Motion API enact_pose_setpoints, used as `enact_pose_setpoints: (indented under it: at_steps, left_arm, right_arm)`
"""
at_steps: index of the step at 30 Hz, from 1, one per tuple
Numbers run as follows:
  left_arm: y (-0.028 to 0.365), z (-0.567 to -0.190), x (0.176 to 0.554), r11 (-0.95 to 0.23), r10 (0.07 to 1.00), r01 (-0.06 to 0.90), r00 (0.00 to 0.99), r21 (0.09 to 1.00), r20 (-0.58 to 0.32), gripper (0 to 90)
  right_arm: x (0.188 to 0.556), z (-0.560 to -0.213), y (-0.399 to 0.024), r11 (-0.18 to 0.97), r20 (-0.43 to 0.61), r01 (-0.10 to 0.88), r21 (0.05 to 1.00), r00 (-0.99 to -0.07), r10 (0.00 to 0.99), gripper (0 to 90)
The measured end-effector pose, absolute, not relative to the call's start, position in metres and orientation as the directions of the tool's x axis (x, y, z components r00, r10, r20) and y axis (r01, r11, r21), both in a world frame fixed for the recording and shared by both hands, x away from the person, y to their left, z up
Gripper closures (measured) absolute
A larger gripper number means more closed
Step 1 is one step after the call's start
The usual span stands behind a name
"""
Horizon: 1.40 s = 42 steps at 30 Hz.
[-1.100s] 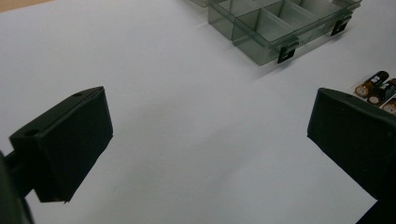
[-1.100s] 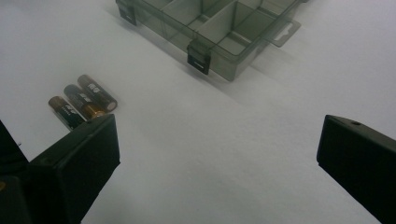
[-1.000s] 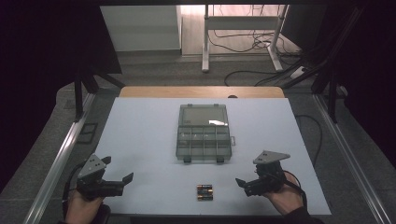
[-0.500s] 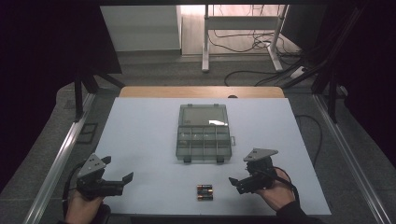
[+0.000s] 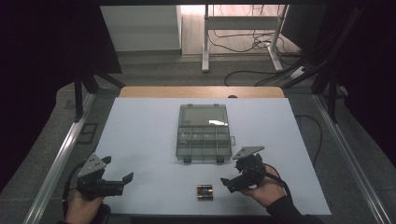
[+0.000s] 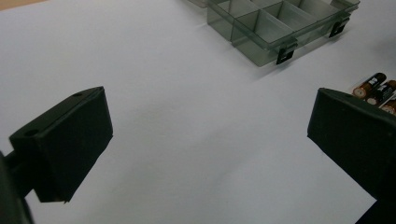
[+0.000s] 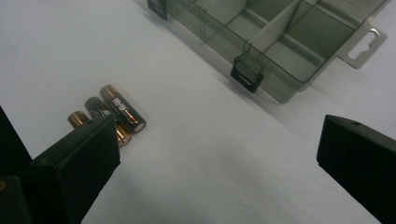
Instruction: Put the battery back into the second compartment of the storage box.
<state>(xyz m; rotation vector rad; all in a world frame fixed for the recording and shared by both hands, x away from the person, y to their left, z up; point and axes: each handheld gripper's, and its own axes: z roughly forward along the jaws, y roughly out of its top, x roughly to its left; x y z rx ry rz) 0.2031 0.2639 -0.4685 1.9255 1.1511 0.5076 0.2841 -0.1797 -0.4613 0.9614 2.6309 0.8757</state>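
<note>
A white rectangular desk is seen from the high view, with a wooden strip along its far edge. Near its middle a smoky-grey transparent plastic compartment box lies open, its lid folded flat toward the far side and its divided tray toward the person; two black latches are seen on the near wall of the tray. Near the front edge of the desk, well apart from the box, three small brown-and-black cylindrical batteries are laid side by side, touching one another. The right hand-held gripper is held in the person's right hand just beside the batteries, on their right, and its jaws are spread wide apart with nothing between them. In the right gripper view the batteries are seen partly behind one black jaw, while the box lies beyond. The left hand-held gripper is held in the left hand at the front left of the desk, well apart from the batteries, and its jaws are likewise released and empty. In the left gripper view the batteries appear just above one jaw, and bare desk is seen between the jaws.
</note>
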Motion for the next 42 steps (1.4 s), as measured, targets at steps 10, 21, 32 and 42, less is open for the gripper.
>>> enact_pose_setpoints:
  at_steps: [10,21,32,42]
  left_arm:
    - [0.263,-0.469,0.204,-0.255,0.862,0.535,0.503,0.806,-0.060,0.6]
    - [0.263,-0.469,0.204,-0.259,0.862,0.535,0.504,0.804,-0.057,0.7]
    - [0.262,-0.469,0.204,-0.261,0.861,0.534,0.505,0.804,-0.055,0.8]
    - [0.262,-0.469,0.204,-0.261,0.861,0.535,0.506,0.803,-0.057,0.9]
  right_arm:
    - [0.286,-0.467,-0.159,0.689,-0.010,0.477,0.546,-0.818,0.575,11.0]
    - [0.286,-0.475,-0.132,0.775,0.000,0.418,0.474,-0.880,0.475,41.5]
    - [0.290,-0.484,-0.108,0.830,0.033,0.364,0.422,-0.922,0.387,64.4]
    - [0.294,-0.495,-0.097,0.865,0.037,0.330,0.378,-0.939,0.343,69.9]
